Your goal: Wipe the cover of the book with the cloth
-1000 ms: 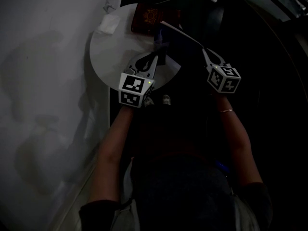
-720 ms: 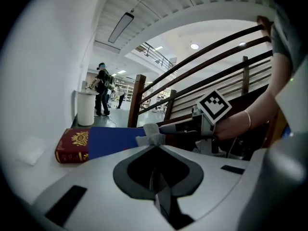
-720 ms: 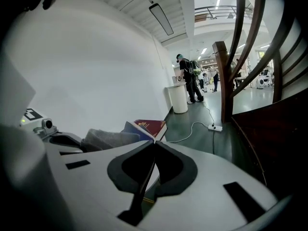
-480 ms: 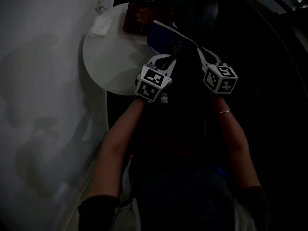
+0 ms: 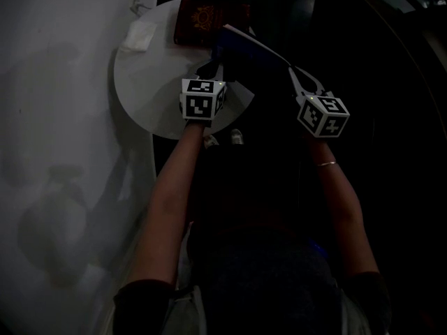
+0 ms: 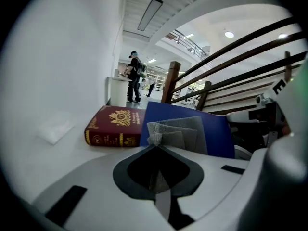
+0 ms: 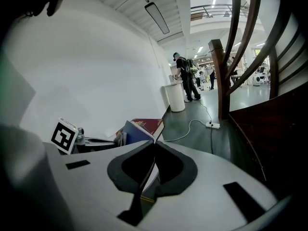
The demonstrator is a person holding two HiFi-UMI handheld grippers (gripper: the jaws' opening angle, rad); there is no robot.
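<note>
The right gripper [image 5: 292, 73] holds a blue book [image 5: 246, 49] tilted up over the round white table [image 5: 150, 89]. Its jaws are shut on the book's near edge [image 7: 153, 146]. My left gripper [image 5: 211, 72] is shut on a folded grey cloth [image 6: 180, 133]. The cloth lies against the blue cover [image 6: 216, 129], on its left part. In the right gripper view the blue book [image 7: 136, 131] stands edge-on, and the left gripper's marker cube [image 7: 65, 135] shows to its left.
A dark red book [image 5: 202, 19] [image 6: 115, 126] lies flat on the table behind the blue one. A white tissue [image 5: 137, 35] [image 6: 57, 130] lies at the table's left, by the white wall. Dark stair rails [image 7: 240, 57] rise at the right. A cable and power strip [image 7: 211, 125] lie on the floor.
The left gripper with the cloth swung right along the blue cover, then back left and farther up it. The right gripper has kept its hold on the book.
</note>
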